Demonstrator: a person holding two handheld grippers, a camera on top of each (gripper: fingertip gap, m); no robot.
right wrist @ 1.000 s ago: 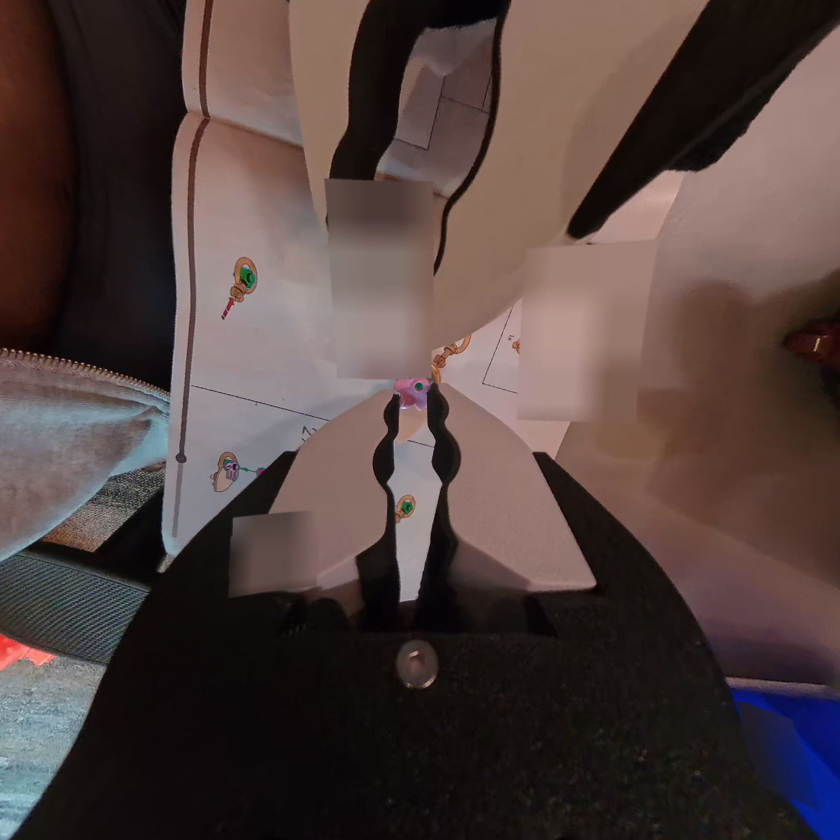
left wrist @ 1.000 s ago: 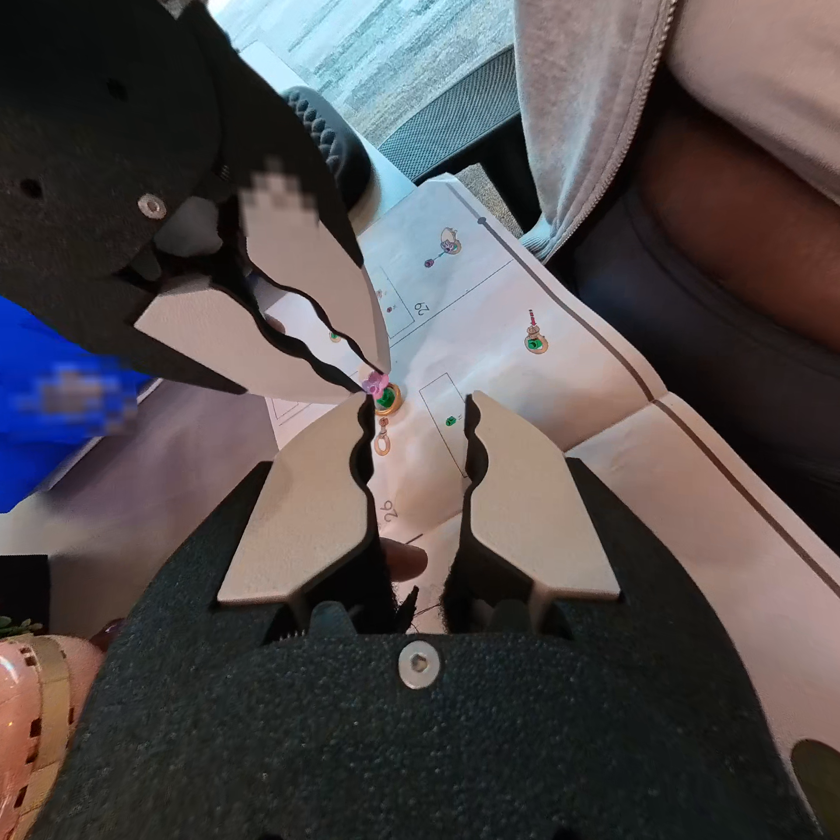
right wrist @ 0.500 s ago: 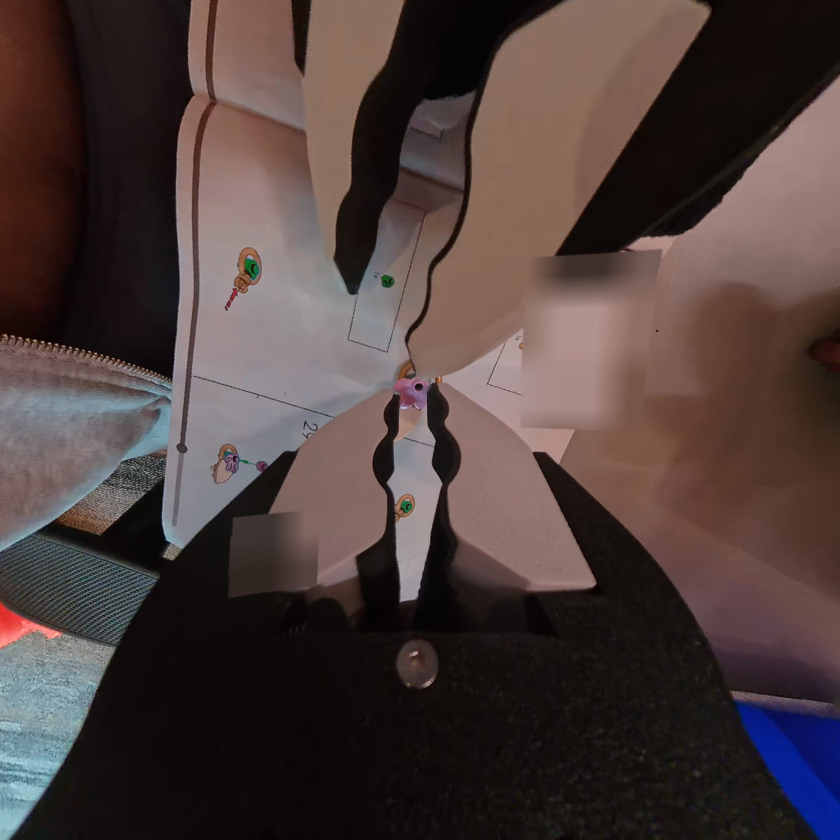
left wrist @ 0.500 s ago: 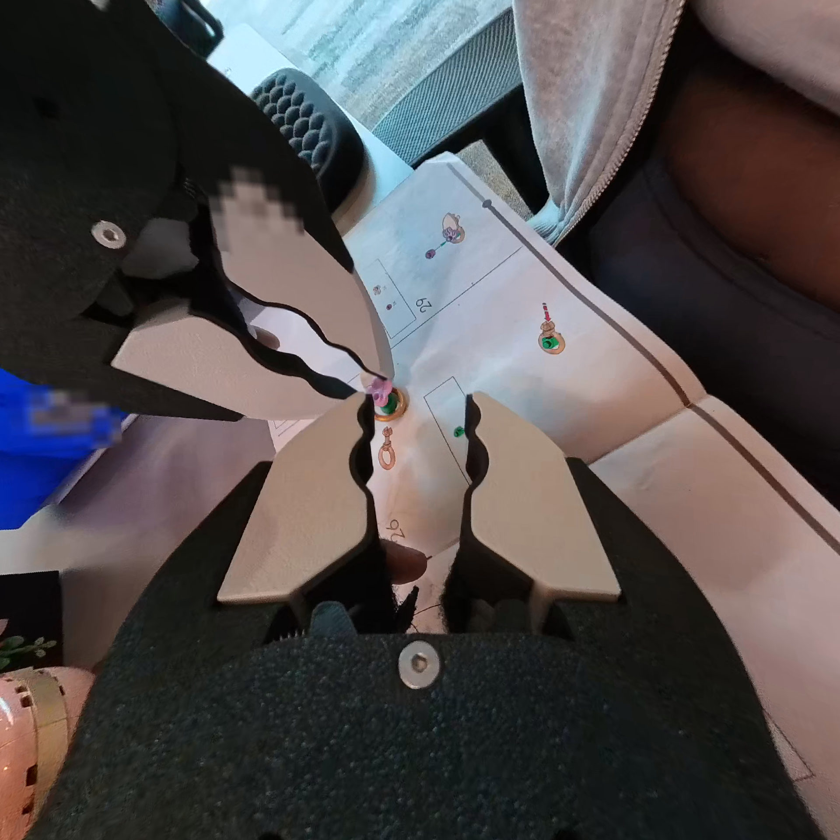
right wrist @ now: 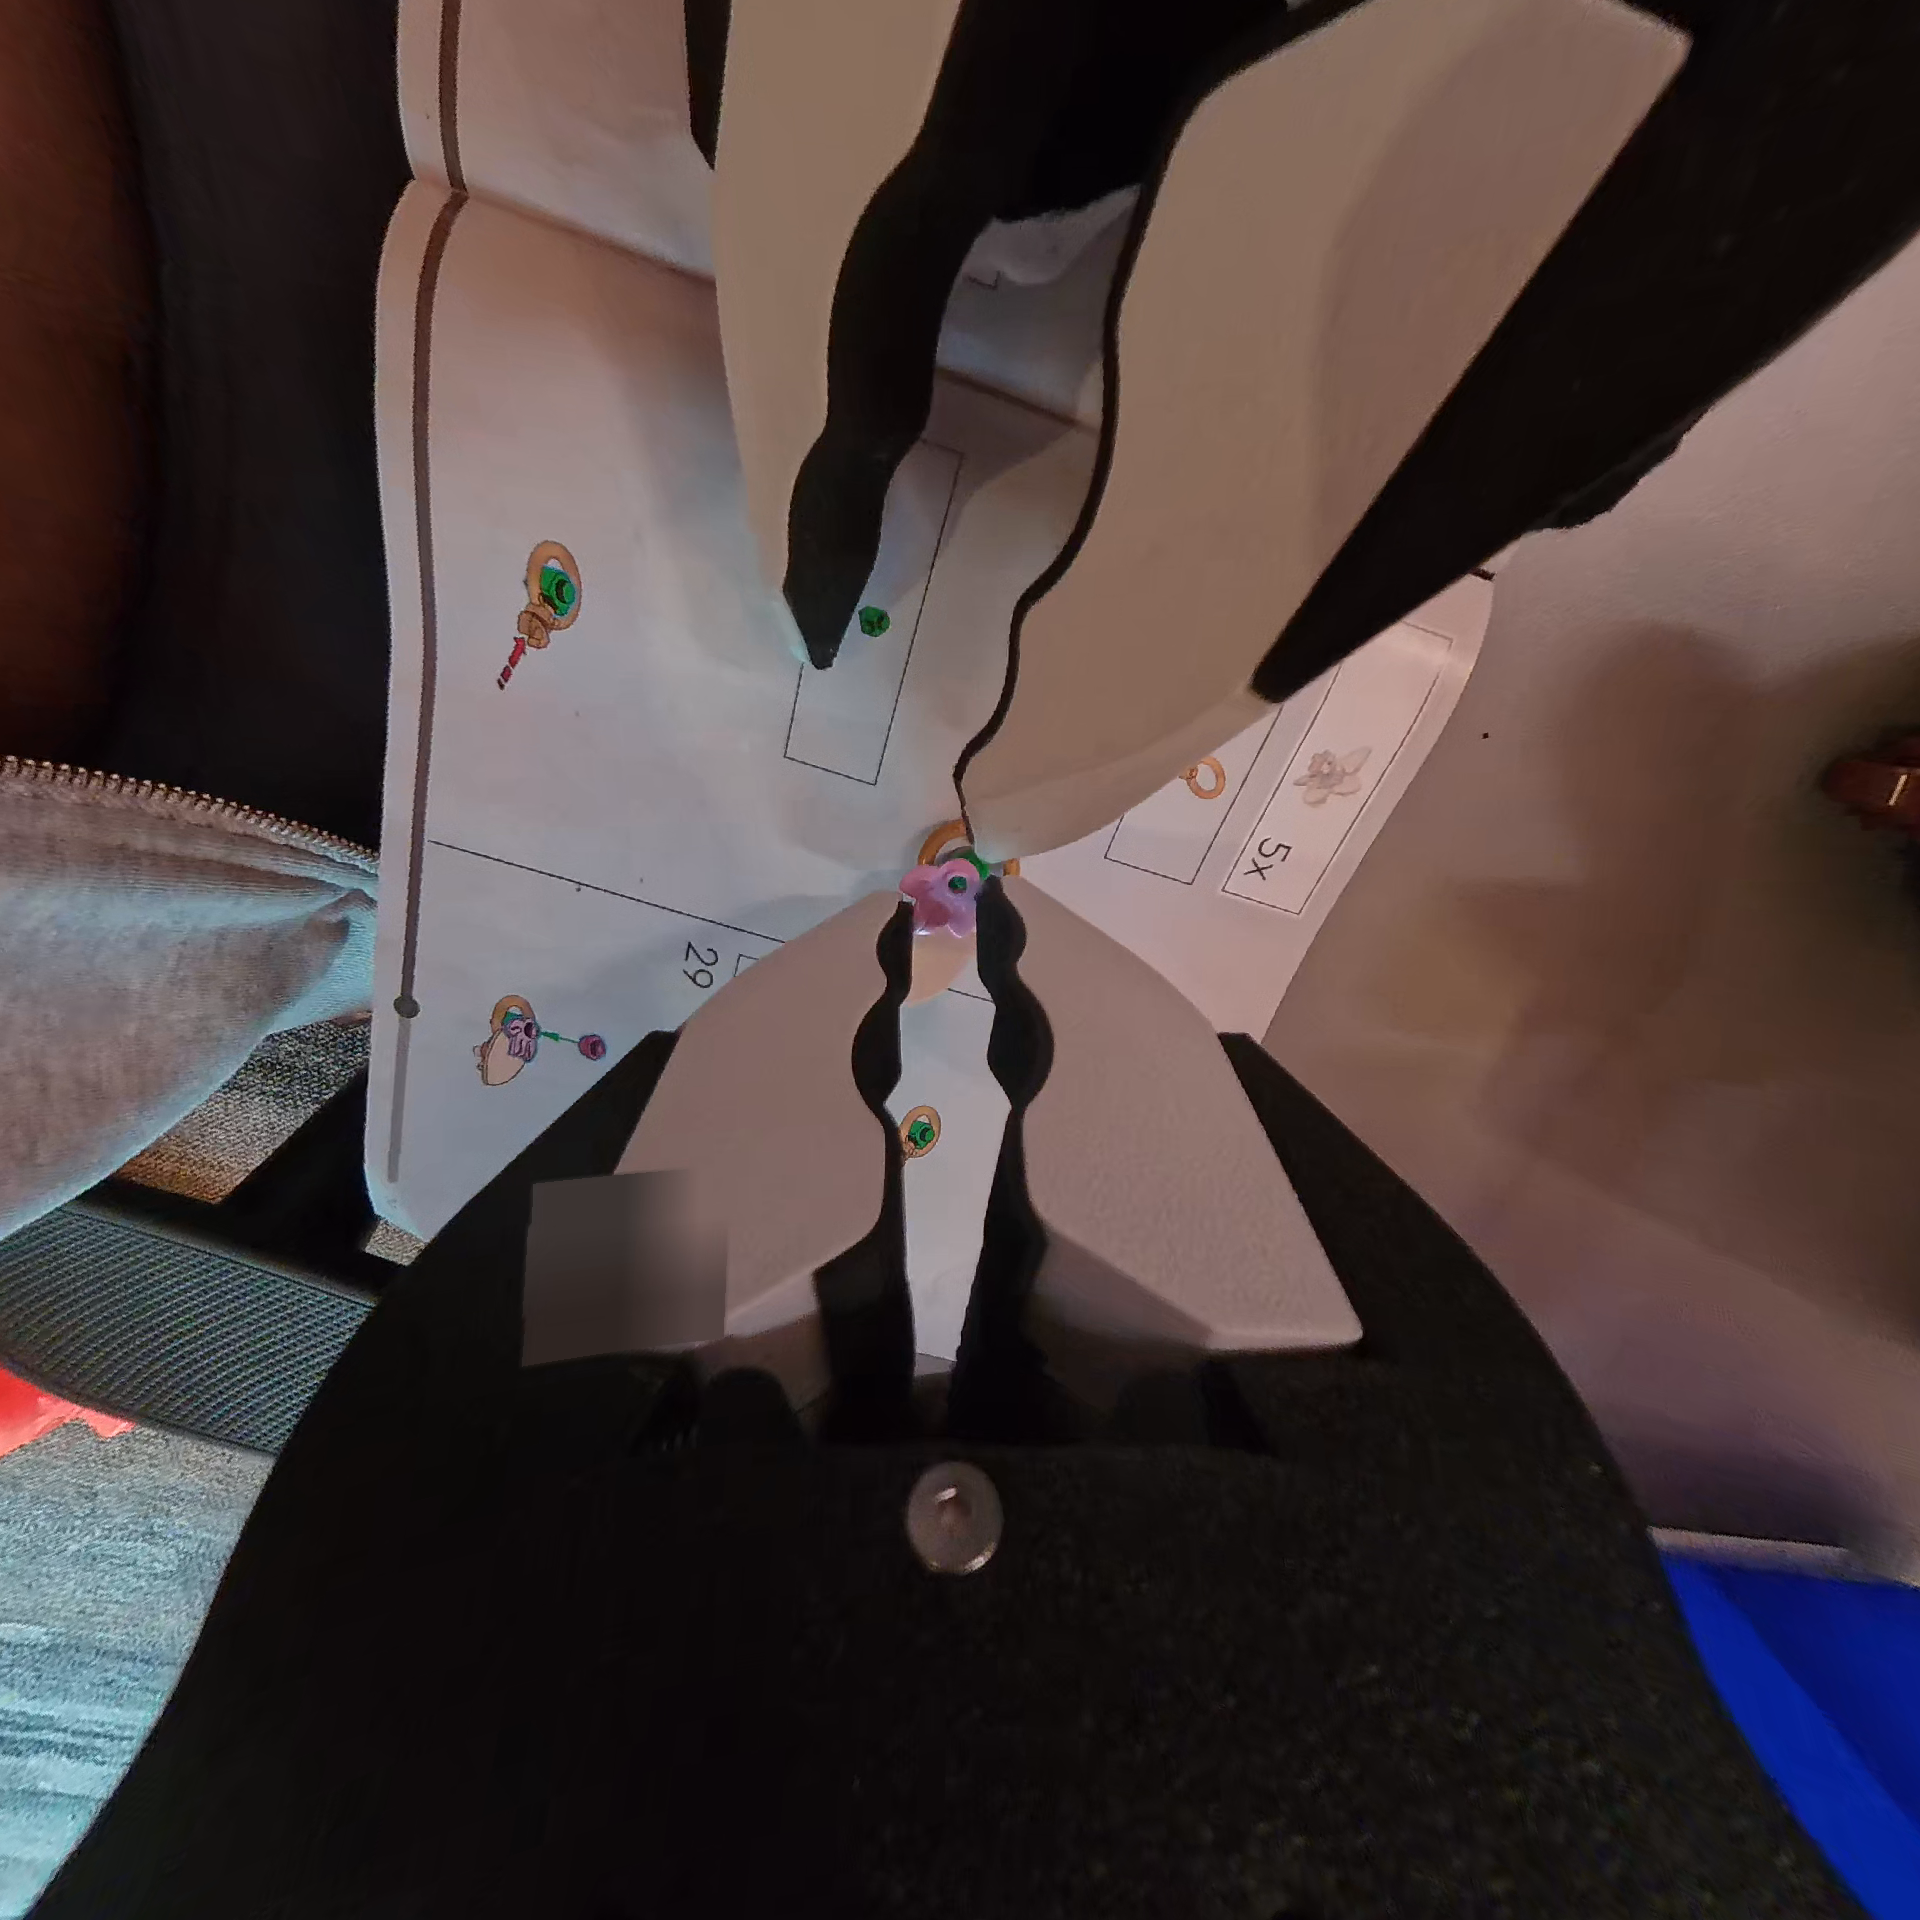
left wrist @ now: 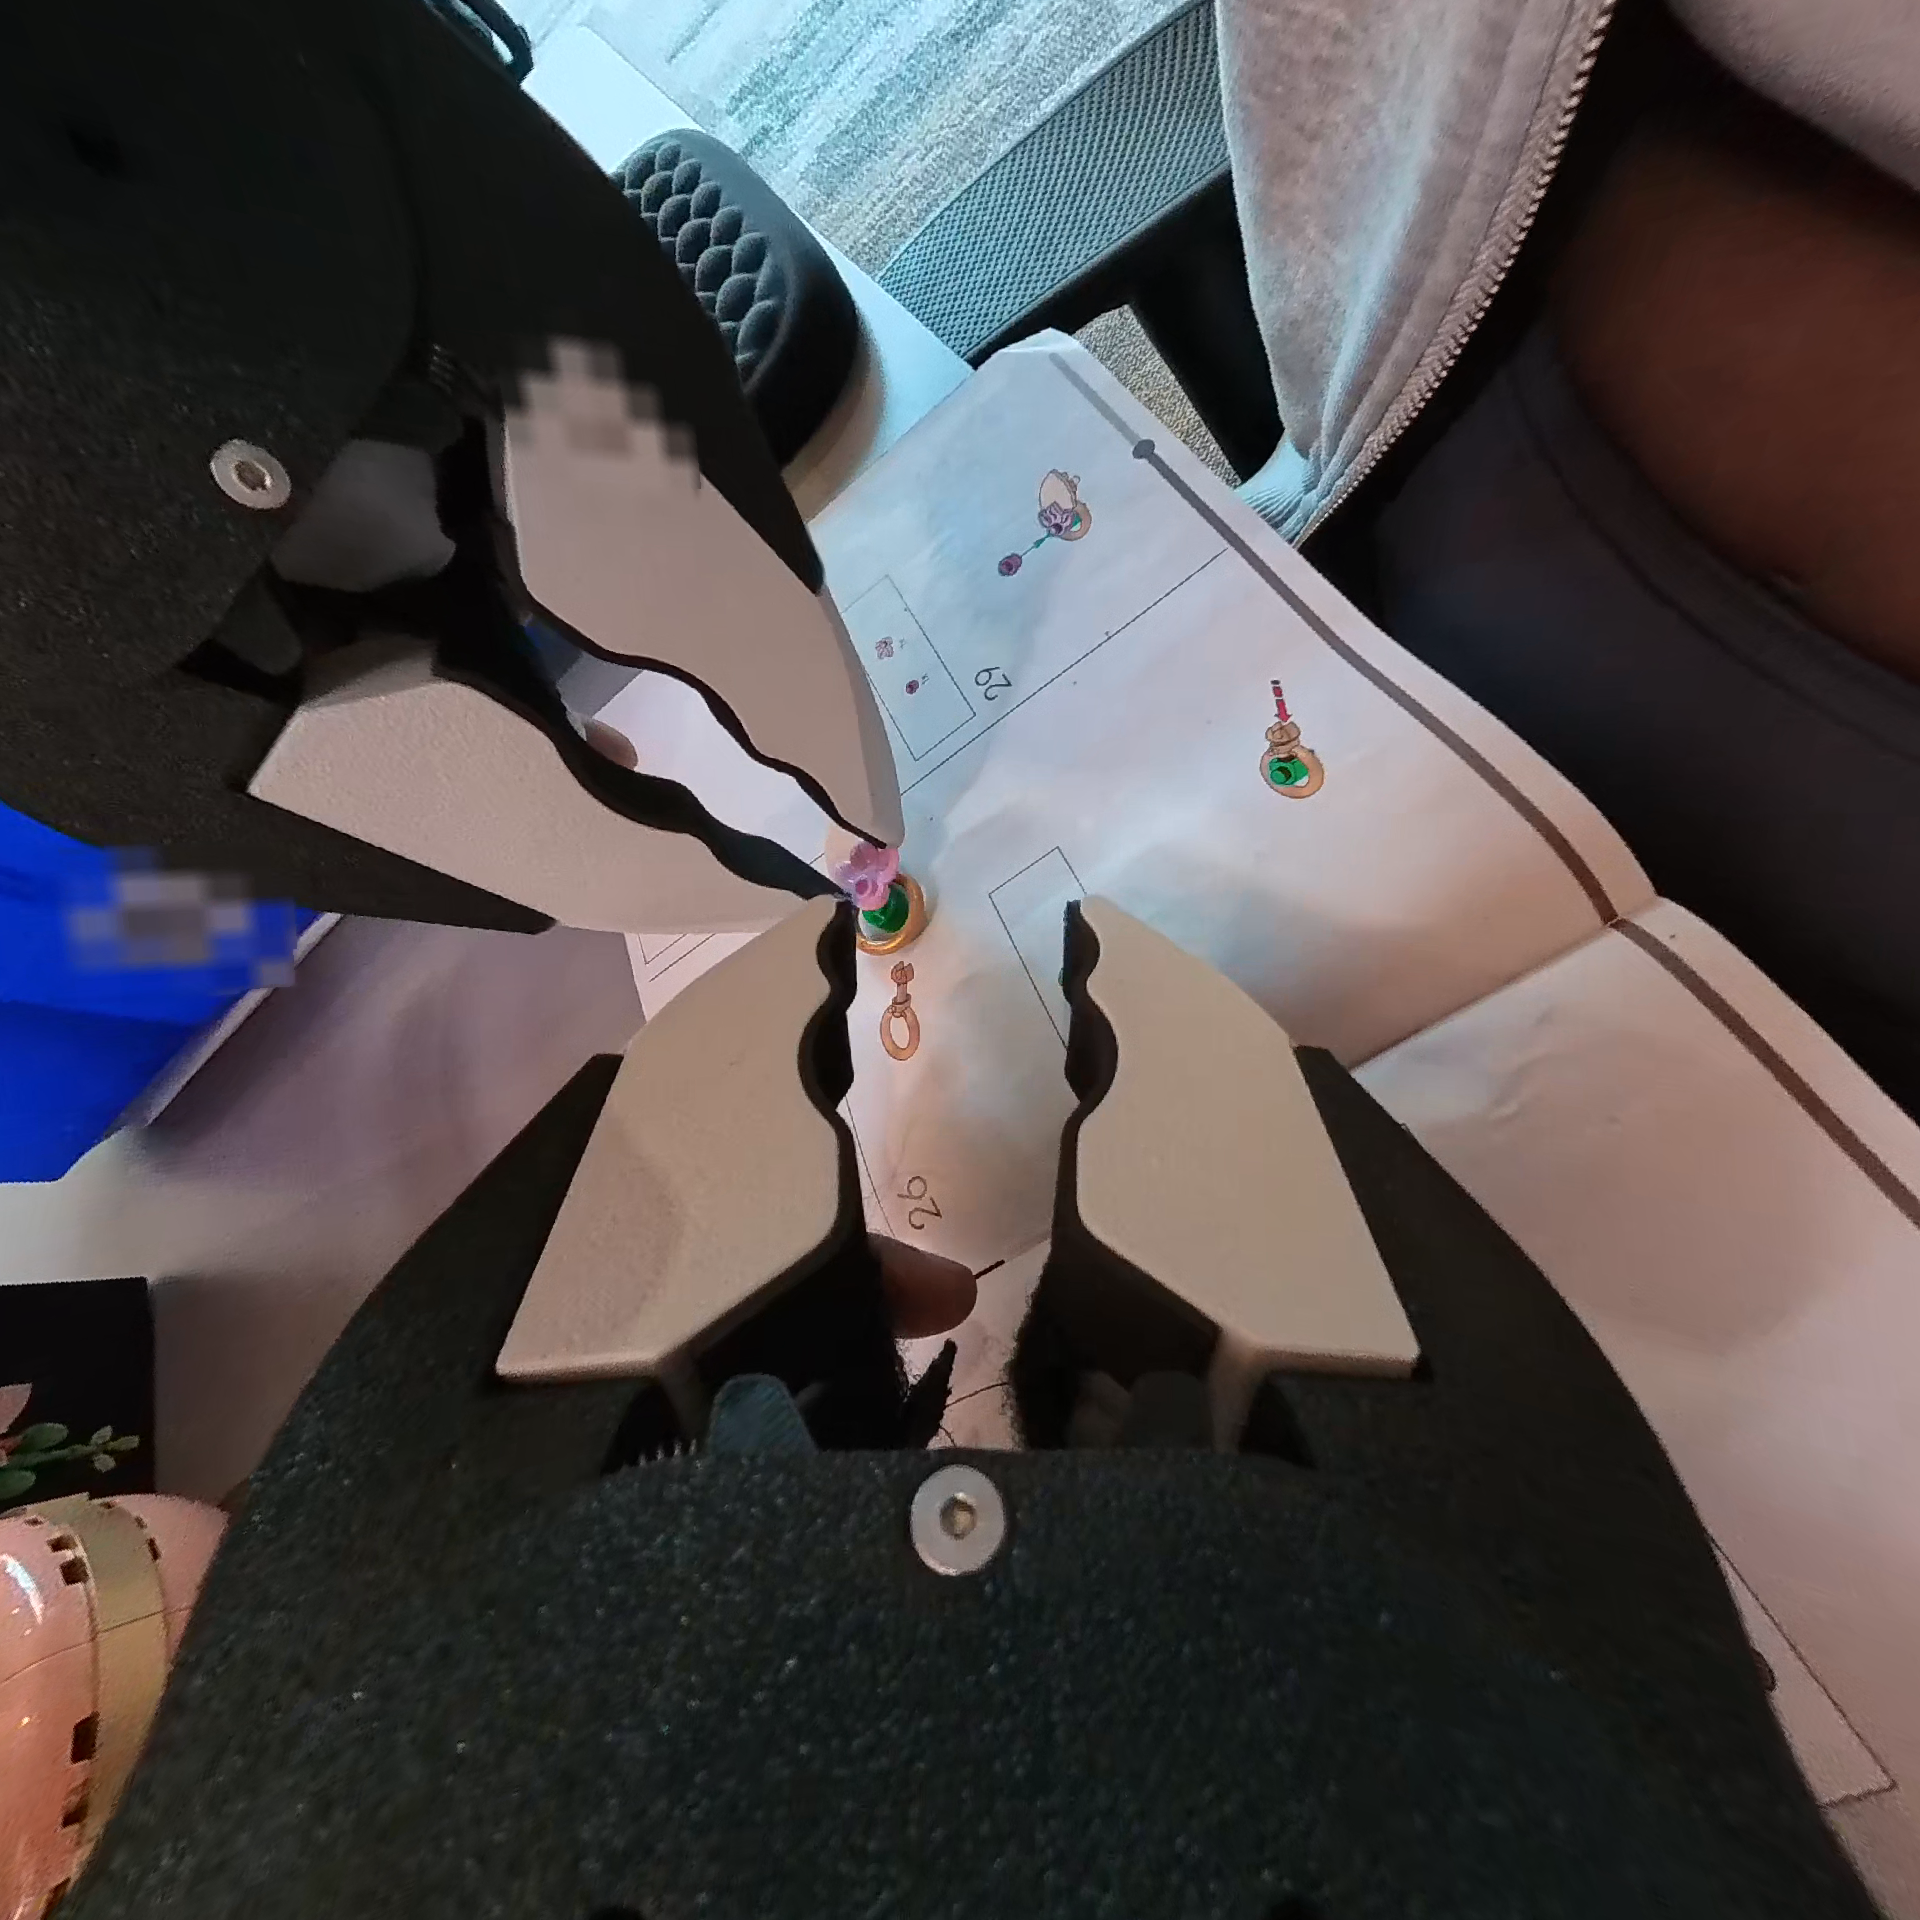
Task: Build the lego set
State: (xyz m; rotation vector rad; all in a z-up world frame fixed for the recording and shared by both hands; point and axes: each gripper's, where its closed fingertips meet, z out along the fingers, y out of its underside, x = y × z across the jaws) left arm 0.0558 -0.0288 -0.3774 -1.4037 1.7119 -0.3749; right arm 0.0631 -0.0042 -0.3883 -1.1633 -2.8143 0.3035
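Open white paper instruction booklet [left wrist: 1195,831] lies flat, printed with small coloured part drawings and boxed steps; its dark-lined fold runs past a person's grey zip-up garment [left wrist: 1382,260].

Left gripper [left wrist: 951,914], pale plastic fingers on a black textured body: jaws stand wide apart, nothing between them. Left fingertip [left wrist: 821,935] sits just beside the small assembly; whether it touches cannot be told.

Right gripper [right wrist: 940,914], same build: jaws narrow, pinching the small pink flower-shaped lego piece [right wrist: 938,896] at the very tips. In the left wrist view it enters from upper left [left wrist: 862,868].

Pink flower piece [left wrist: 871,871]: translucent lilac-pink, lobed petals. It sits directly on a tiny green round stud piece [left wrist: 885,914].

Green stud rests inside a small gold ring piece [left wrist: 896,933], which lies on the booklet page, close to a printed drawing of a ring.
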